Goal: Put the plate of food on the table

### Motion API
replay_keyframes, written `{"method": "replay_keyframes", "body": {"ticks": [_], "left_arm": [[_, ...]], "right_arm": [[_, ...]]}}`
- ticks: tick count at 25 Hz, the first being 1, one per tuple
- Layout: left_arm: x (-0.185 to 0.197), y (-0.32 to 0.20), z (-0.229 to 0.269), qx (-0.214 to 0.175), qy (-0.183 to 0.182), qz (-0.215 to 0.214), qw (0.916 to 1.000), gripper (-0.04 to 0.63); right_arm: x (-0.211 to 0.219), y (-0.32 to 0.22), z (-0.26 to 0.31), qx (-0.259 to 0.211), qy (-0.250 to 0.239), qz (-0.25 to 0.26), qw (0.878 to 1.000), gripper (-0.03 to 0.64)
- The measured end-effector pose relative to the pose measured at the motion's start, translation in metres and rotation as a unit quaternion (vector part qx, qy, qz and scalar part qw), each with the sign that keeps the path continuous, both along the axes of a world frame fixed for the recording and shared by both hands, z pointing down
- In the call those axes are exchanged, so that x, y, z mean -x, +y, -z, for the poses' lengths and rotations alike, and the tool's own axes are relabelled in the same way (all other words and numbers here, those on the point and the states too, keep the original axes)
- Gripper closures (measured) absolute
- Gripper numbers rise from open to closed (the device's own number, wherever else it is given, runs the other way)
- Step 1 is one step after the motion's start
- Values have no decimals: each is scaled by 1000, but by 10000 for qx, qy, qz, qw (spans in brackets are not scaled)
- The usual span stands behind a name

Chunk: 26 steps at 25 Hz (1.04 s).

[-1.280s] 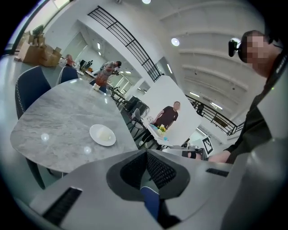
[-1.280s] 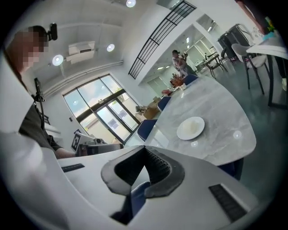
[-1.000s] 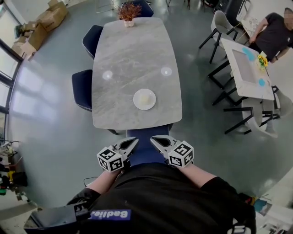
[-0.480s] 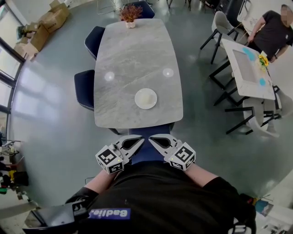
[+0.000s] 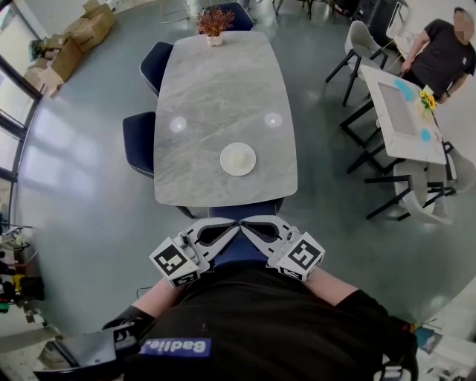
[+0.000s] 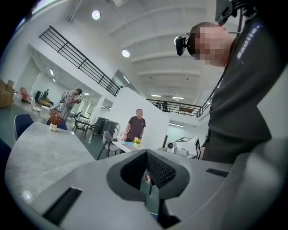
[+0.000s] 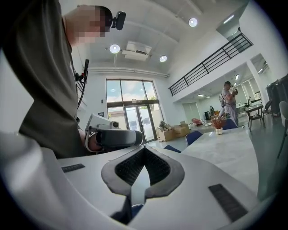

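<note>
A white plate of pale food (image 5: 238, 159) rests on the grey marble table (image 5: 216, 82), near its front end. Both grippers hang close to the person's chest, short of the table's near edge and apart from the plate. My left gripper (image 5: 229, 228) and my right gripper (image 5: 251, 223) point inward at each other, tips almost meeting. In the left gripper view my left gripper (image 6: 146, 152) has its jaws together with nothing between them. The right gripper view shows my right gripper (image 7: 143, 148) shut and empty as well.
Dark blue chairs (image 5: 140, 141) stand along the table's left side, and another (image 5: 236, 249) sits at its near end below the grippers. A potted plant (image 5: 215, 22) stands at the far end. At right are a white table (image 5: 401, 111), chairs and a person (image 5: 442, 52).
Both grippers have risen and rolled, their marker cubes spreading apart and their tips drawing closer together. The plate has stayed where it was on the table.
</note>
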<state>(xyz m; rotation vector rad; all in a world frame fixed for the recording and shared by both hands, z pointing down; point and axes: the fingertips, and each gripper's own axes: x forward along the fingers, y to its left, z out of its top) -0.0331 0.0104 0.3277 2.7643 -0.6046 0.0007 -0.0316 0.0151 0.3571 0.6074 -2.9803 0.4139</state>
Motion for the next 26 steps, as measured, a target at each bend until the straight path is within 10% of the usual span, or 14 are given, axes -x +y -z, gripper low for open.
{"method": "replay_keyframes", "body": {"ticks": [26], "left_arm": [[5,-6,-7,156,85,170,9997,586]], "right_arm": [[-2,-7,-6,170,8,-76,9998,606]]}}
